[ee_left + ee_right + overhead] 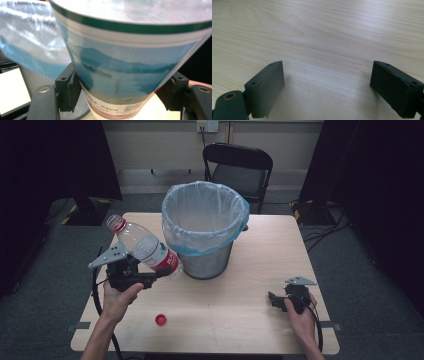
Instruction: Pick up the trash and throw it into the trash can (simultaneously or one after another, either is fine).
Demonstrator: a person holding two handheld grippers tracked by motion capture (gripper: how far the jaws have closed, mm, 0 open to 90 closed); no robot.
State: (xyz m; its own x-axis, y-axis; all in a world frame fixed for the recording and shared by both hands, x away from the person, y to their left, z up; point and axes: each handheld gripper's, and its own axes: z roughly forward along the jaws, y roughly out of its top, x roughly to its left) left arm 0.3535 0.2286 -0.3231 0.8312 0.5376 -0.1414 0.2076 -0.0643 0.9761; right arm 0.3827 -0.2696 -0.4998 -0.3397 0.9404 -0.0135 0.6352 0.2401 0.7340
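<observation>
One bottle held up beside one bin.

The left hand-held gripper point(150, 277) grasps a clear plastic bottle point(145, 247), tilted above the table point(260, 320), just beside the bin point(204, 227). The bottle's neck is open with a red ring. Its label point(125, 67) shows a blue landscape under a green band, with a red strip below; the small print is too blurred to read. One red cap point(160, 319) lies on the table. The right hand-held gripper point(274, 301) rests released, jaws wide over bare wood. Behind stands one black chair point(239, 167).
</observation>
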